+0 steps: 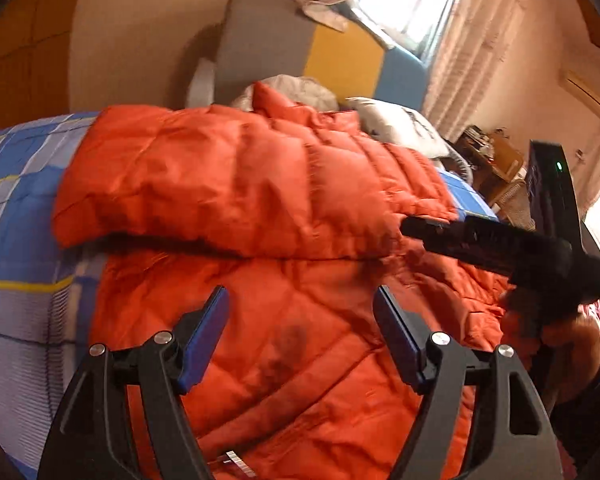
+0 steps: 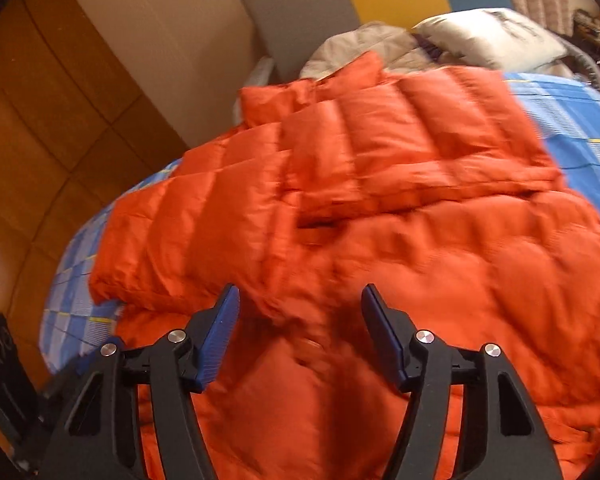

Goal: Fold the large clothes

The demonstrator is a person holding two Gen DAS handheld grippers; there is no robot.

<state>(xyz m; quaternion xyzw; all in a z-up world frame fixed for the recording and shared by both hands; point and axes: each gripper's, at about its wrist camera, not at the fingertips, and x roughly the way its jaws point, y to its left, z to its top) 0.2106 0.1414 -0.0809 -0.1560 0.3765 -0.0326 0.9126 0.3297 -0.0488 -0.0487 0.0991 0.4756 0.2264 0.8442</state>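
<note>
You held both tools, left tool [image 1: 300,316] and right tool [image 2: 300,320], spread and empty over the orange jacket [image 1: 240,184], its sleeves folded across mid-bed [image 1: 16,216], ready for another fold.

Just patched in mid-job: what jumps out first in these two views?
A bright orange down jacket fills both views, spread on the blue plaid bedsheet with a sleeve folded across its body. Both tongs, left and right, hover open above it, gripping nothing. A white pillow lies beyond.
</note>
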